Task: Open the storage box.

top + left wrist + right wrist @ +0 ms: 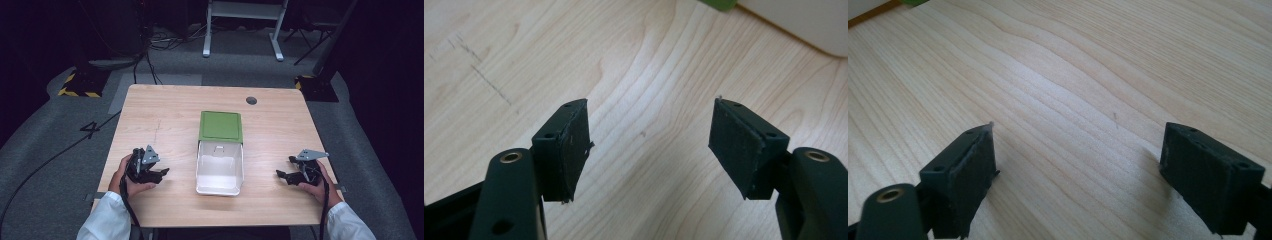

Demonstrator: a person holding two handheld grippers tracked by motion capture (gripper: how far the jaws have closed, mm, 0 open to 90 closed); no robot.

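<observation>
Wooden table (165, 115) first: bare light top with a round cable hole (251, 100) at about 1 o'clock from the middle.

White box (220, 170) sits dead centre, open, interior looks empty. Its green lid (221, 126) is swung flat onto the table on the far side, at 12 o'clock from the box, touching it along what I take to be a hinged edge. That box is your thing to work on; closing the lid looks like the likely step, though that is my guess.

Your left gripper (155, 172) rests on the table at 9 o'clock from the box, near but apart from it. In the left gripper view its jaws are spread wide, nothing between the pads (574, 145), only wood grain; the white box corner (804, 25) shows at 1 o'clock.

Your right gripper (287, 175) rests at 3 o'clock from the box, a bit farther off. Its jaws are released too, with an empty gap and bare table (1073, 90) ahead.

To do it well: 
- Bring one gripper to the lid's far edge at 12 o'clock.
- Pinch the thin lip squarely, not at a corner.
- Steady the box wall with the other so it does not slide.
- Swing the lid toward 6 o'clock slowly, as the box looks light and may tip.
</observation>
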